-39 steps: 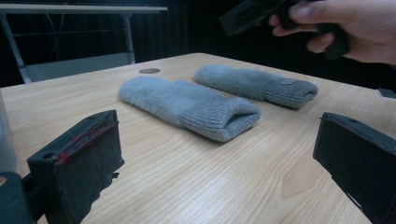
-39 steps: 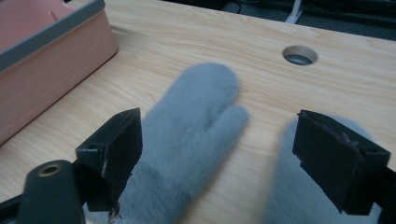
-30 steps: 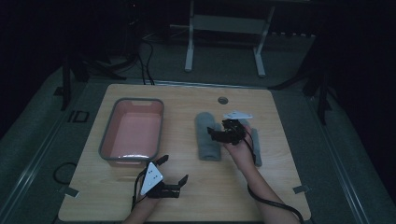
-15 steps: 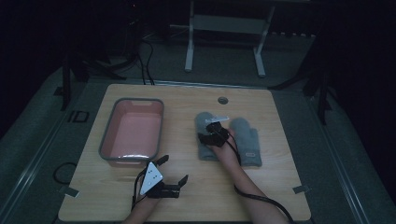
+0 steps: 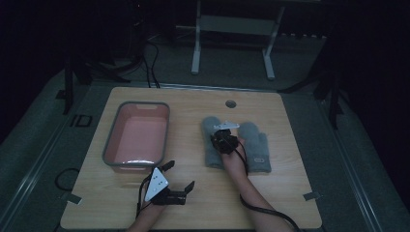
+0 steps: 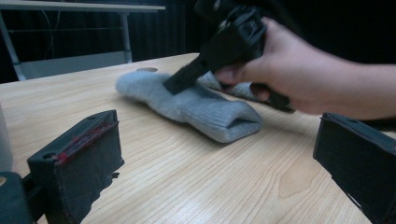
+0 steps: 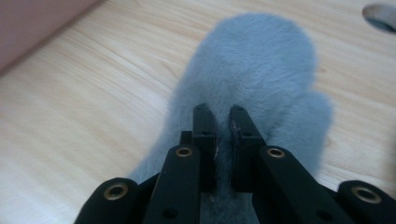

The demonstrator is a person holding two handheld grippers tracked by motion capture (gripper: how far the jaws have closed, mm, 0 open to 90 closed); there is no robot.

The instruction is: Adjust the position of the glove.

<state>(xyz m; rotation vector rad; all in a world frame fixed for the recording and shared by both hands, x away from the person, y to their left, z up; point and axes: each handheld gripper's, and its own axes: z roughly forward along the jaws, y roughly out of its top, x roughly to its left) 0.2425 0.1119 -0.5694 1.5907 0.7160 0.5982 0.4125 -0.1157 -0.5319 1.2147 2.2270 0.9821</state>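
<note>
Two grey fleece mittens lie side by side on the wooden table, the left mitten and the right mitten. My right gripper points down onto the left mitten. The right gripper's jaws have just been closing and now pinch a fold of its fleece. My left gripper rests open near the table's front edge, apart from the mittens. In the left gripper view its wide jaws frame the left mitten's cuff and the right hand.
A pink tray with a grey rim stands on the left half of the table. A round hole sits in the tabletop behind the mittens. Dark floor, cables and a metal stand lie beyond the far edge.
My right gripper has shifted left and down onto the left mitten and its jaws have closed on the fleece. The right mitten now shows in full. The left gripper has stayed still.
</note>
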